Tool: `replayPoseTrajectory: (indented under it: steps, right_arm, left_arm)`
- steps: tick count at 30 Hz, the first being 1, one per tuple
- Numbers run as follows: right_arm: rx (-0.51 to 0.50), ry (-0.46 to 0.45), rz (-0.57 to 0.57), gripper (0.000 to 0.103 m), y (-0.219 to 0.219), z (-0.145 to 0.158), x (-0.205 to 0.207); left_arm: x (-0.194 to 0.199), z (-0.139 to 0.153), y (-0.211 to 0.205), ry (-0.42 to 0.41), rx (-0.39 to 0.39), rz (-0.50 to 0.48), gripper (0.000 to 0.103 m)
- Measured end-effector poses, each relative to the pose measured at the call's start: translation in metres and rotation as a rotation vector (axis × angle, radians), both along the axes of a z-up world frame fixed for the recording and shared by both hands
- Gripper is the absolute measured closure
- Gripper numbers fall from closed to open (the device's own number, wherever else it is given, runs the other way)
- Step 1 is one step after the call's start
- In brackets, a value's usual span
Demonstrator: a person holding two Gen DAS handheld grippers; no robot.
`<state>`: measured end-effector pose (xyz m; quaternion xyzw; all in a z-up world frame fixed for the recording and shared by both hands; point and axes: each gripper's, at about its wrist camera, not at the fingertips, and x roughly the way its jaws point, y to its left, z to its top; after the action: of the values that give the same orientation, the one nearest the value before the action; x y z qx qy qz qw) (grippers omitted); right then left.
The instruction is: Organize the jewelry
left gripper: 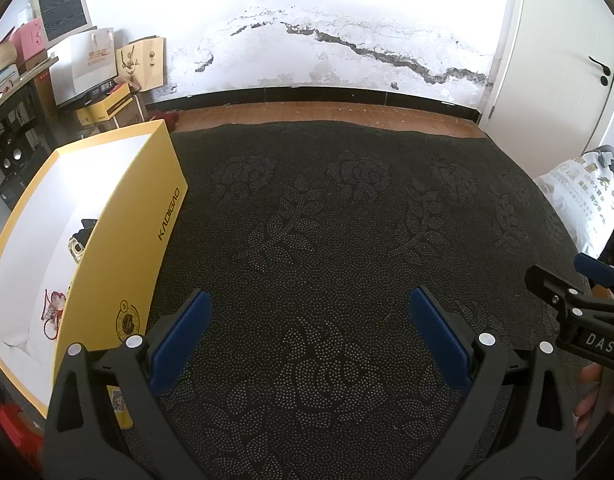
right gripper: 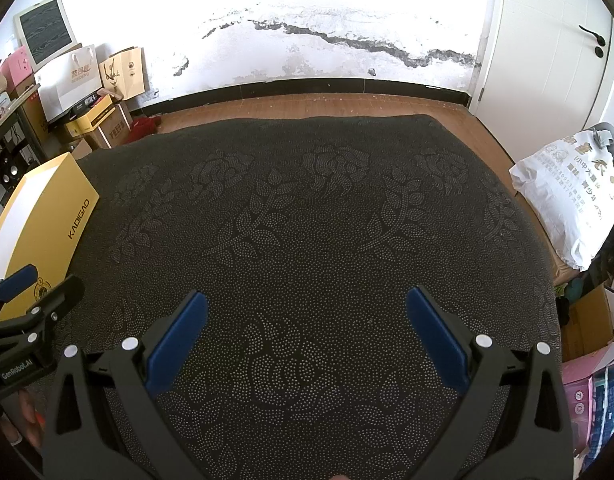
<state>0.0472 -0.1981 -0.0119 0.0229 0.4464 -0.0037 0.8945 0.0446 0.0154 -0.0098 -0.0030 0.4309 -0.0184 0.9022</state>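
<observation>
With both hand-held grippers, left (left gripper: 310, 334) and right (right gripper: 306, 334), spread empty, I judged the red-corded jewelry (left gripper: 53, 312) in the open yellow cardboard box (left gripper: 119, 216) light, limp, best pinched by its cord.

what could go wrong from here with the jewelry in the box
The red string piece and watch lie deep behind the box wall, so the open left gripper may bump the wall going in. The string piece looks loose and tangled; its loops could snag on the fingers. The open right gripper sits close by and could collide.
</observation>
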Motion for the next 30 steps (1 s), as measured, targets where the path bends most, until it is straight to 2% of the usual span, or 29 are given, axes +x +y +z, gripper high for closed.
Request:
replayPoseTrajectory:
  steps: [30]
  right_arm:
    - [-0.003,-0.004,0.003,0.007,0.0002,0.0016,0.0013]
  left_arm:
    - [0.0015,0.0021,0.0014,0.009,-0.026,0.017,0.006]
